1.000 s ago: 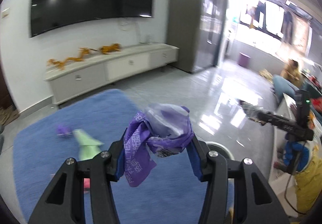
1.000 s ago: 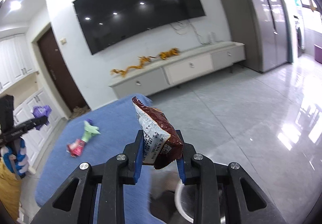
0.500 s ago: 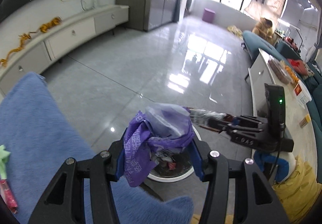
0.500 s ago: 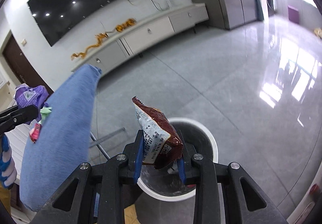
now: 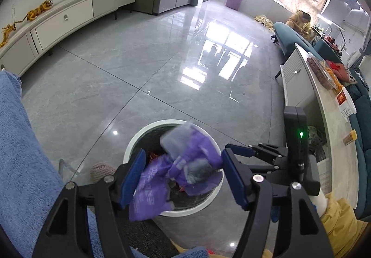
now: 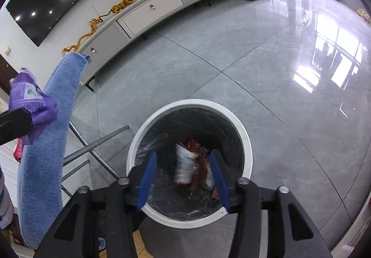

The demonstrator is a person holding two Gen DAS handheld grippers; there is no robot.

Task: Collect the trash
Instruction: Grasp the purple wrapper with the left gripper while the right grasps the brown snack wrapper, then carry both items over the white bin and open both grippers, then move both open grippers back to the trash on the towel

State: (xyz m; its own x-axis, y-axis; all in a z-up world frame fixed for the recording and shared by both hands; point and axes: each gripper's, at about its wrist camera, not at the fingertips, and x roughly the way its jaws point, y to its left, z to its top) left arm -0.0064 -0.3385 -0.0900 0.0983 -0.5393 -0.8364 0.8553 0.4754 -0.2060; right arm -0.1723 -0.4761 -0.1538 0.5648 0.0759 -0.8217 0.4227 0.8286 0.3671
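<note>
A white-rimmed bin (image 5: 148, 129) (image 6: 247, 142) with a dark liner stands on the grey floor, right under both grippers. My left gripper (image 5: 183, 152) hangs over it and its jaws are opening. The crumpled purple wrapper (image 5: 178, 169) (image 6: 30, 100) sits blurred between the blue pads, slipping loose. My right gripper (image 6: 183, 153) (image 5: 245, 153) is also opening above the bin. The brown-and-white snack packet (image 6: 185, 167) is blurred, free of both pads and dropping into the bin, where other wrappers lie.
A blue towel-covered table (image 5: 23, 165) (image 6: 44, 165) on metal legs (image 6: 97, 142) borders the bin on the left, with a pink wrapper (image 6: 18, 153) at its edge. A long white TV cabinet (image 5: 69, 14) lines the far wall. A pale sideboard (image 5: 313, 86) runs along the right.
Both grippers swung from over the blue table down to the bin. Their jaws widened: the snack packet left the right pads and the purple wrapper came loose in the left.
</note>
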